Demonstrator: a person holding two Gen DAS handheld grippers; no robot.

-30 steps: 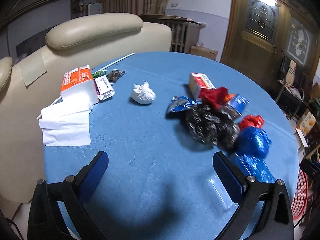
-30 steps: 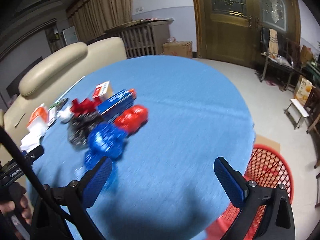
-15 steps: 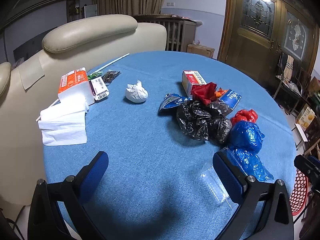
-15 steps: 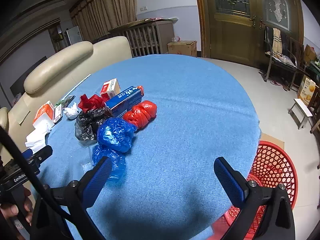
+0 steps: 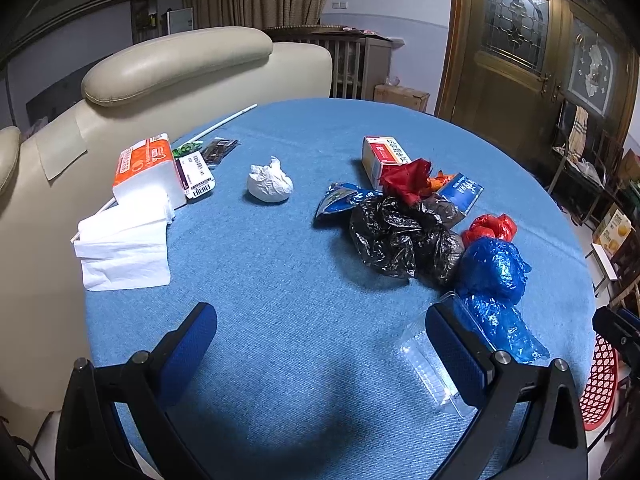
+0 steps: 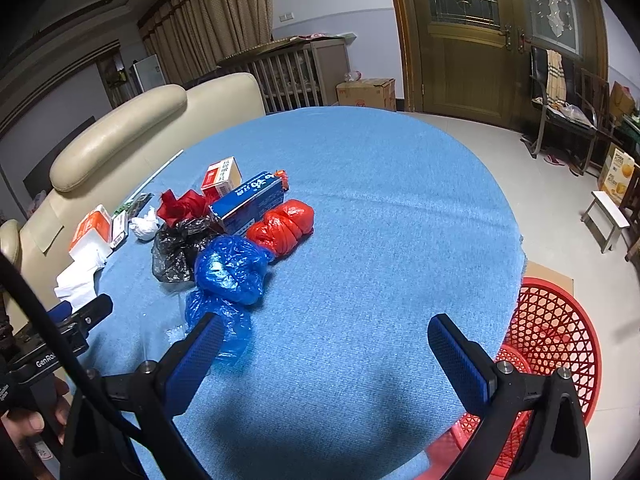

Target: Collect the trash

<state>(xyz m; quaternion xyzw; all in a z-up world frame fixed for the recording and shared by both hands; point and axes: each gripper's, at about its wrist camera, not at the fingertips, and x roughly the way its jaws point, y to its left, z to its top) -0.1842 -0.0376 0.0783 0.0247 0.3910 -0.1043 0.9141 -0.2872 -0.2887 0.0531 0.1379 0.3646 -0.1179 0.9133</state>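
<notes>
Trash lies on a round blue table [image 5: 304, 288]: a crumpled white tissue [image 5: 269, 182], a black plastic bag [image 5: 400, 236], a blue bag [image 5: 494, 272], a red bag [image 5: 490, 228], a red-and-white box [image 5: 382, 156], a blue carton [image 6: 250, 202] and a clear plastic container [image 5: 430, 364]. My left gripper [image 5: 320, 344] is open and empty above the table's near edge. My right gripper [image 6: 324, 352] is open and empty, right of the blue bag [image 6: 230, 268] and red bag [image 6: 282, 228]. A red mesh basket [image 6: 556, 332] stands on the floor beside the table.
An orange tissue pack [image 5: 146, 170] with loose white tissues [image 5: 124, 248] lies at the table's left edge. A cream sofa [image 5: 176, 68] backs the table. A wooden door [image 6: 472, 44] and chairs [image 6: 560, 120] stand at the far right.
Both views have shifted and steadied; the right gripper has turned so the trash pile sits nearer the middle-left and the basket shows more fully. Both grippers stay open.
</notes>
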